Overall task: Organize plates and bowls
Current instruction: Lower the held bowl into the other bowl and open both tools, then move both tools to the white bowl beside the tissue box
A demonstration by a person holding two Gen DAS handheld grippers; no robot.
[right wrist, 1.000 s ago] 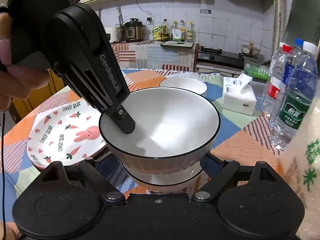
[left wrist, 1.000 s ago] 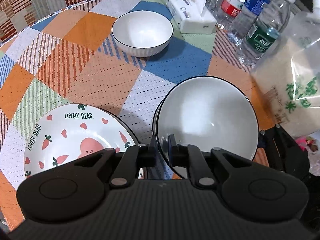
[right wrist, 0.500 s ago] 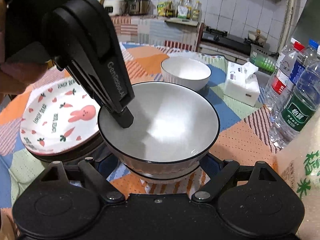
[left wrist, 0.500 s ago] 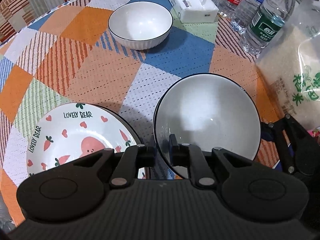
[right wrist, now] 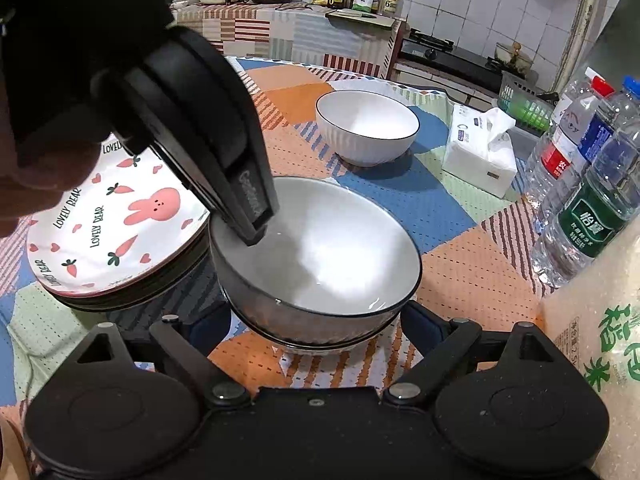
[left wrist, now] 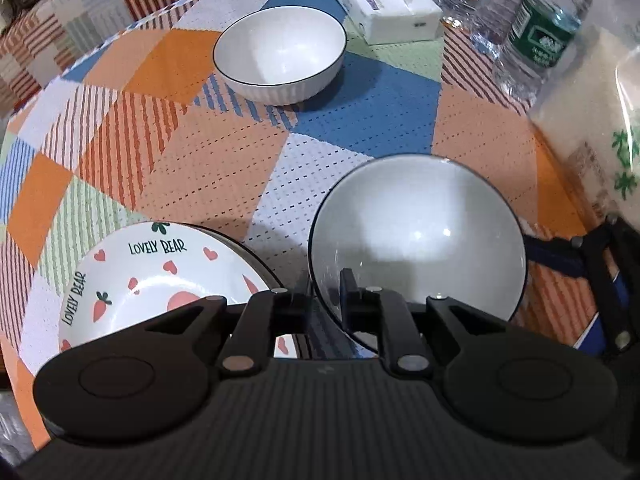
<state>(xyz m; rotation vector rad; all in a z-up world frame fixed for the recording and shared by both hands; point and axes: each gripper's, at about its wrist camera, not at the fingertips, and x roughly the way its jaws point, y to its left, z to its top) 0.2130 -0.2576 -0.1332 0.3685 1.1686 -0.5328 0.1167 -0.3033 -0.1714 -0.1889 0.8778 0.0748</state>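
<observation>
My left gripper [left wrist: 325, 298] is shut on the near rim of a white bowl with a black rim [left wrist: 420, 236], which sits nested in a second bowl [right wrist: 320, 346] on the table. In the right wrist view the top bowl [right wrist: 340, 256] shows with the left gripper's finger [right wrist: 256, 220] inside its left rim. My right gripper [right wrist: 316, 320] is open, its fingers either side of the bowl stack, apart from it. Another white bowl [left wrist: 280, 54] stands further back. A stack of plates topped by a "Lovely Bear" rabbit plate [left wrist: 160, 280] lies to the left.
A tissue pack [left wrist: 384, 4] and several water bottles [left wrist: 540, 20] stand at the back right. A bag of rice [left wrist: 596, 120] stands right of the bowl stack. The patchwork tablecloth [left wrist: 180, 152] covers the round table, whose edge curves at the left.
The held bowl has come down into the lower bowl, so the gap between them has closed. Both cameras have moved closer over the table.
</observation>
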